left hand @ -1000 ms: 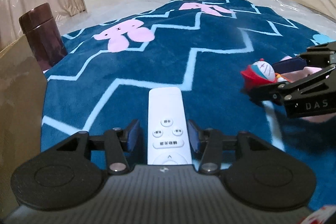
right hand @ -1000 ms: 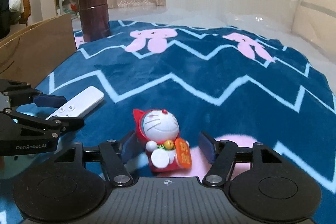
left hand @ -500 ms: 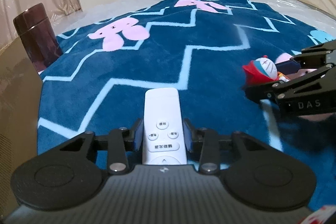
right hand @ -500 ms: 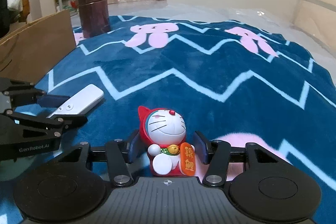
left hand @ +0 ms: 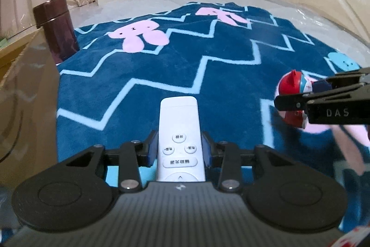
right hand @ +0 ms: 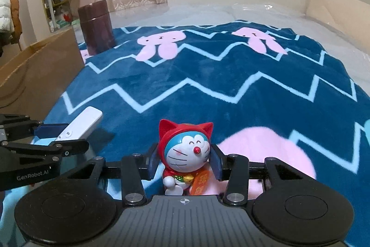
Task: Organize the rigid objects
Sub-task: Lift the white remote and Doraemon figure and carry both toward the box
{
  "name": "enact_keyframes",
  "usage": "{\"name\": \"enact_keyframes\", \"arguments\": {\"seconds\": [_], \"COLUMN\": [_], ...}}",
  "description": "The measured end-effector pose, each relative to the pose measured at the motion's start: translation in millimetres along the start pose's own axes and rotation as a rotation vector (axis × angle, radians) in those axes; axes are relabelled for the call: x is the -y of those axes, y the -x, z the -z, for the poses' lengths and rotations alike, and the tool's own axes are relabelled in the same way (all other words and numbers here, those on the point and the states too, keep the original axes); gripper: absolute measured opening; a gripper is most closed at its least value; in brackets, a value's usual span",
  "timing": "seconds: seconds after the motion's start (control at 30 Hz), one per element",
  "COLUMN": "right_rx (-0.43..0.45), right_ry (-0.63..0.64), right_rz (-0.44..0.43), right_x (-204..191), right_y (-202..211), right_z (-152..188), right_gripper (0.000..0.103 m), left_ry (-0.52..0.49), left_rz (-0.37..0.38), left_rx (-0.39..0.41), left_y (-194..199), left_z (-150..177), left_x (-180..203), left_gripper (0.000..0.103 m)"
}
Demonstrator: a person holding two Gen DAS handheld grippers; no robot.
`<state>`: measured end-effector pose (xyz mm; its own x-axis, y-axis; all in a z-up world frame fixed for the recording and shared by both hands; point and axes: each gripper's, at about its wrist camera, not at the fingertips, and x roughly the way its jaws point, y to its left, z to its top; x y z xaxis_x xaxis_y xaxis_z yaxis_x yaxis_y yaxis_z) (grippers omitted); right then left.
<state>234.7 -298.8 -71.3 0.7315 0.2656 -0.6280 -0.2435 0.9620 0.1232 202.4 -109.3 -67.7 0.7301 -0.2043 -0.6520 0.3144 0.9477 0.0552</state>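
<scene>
My left gripper [left hand: 180,149] is shut on a white remote control [left hand: 179,136], which points forward over the blue zigzag blanket [left hand: 208,66]. My right gripper [right hand: 183,162] is shut on a red-hooded Doraemon figurine [right hand: 185,152], held upright. The right gripper with the figurine [left hand: 292,87] shows at the right of the left wrist view. The left gripper with the remote [right hand: 79,124] shows at the left of the right wrist view.
A dark maroon canister [right hand: 97,26] stands at the blanket's far left, also in the left wrist view [left hand: 56,24]. A brown cardboard box [right hand: 39,68] stands along the left side. Clear plastic sheeting [right hand: 254,13] covers the surface beyond the blanket.
Both grippers closed from open onto their objects: left on the remote, right on the figurine. Both views now sit slightly higher, and the figurine is turned more upright.
</scene>
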Motion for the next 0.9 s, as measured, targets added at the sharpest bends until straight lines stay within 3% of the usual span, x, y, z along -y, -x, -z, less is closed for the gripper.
{"name": "enact_keyframes", "arguments": {"seconds": [0.9], "right_rx": [0.055], "right_ry": [-0.004], "right_rz": [-0.016], "right_x": [-62.7], "right_y": [81.8], "right_z": [10.2], "right_gripper": [0.042], "left_ry": [0.060], "left_rz": [-0.033], "left_rx": [0.064], "left_y": [109.7], "left_z": [22.2], "left_x": [-22.5], "left_gripper": [0.033]}}
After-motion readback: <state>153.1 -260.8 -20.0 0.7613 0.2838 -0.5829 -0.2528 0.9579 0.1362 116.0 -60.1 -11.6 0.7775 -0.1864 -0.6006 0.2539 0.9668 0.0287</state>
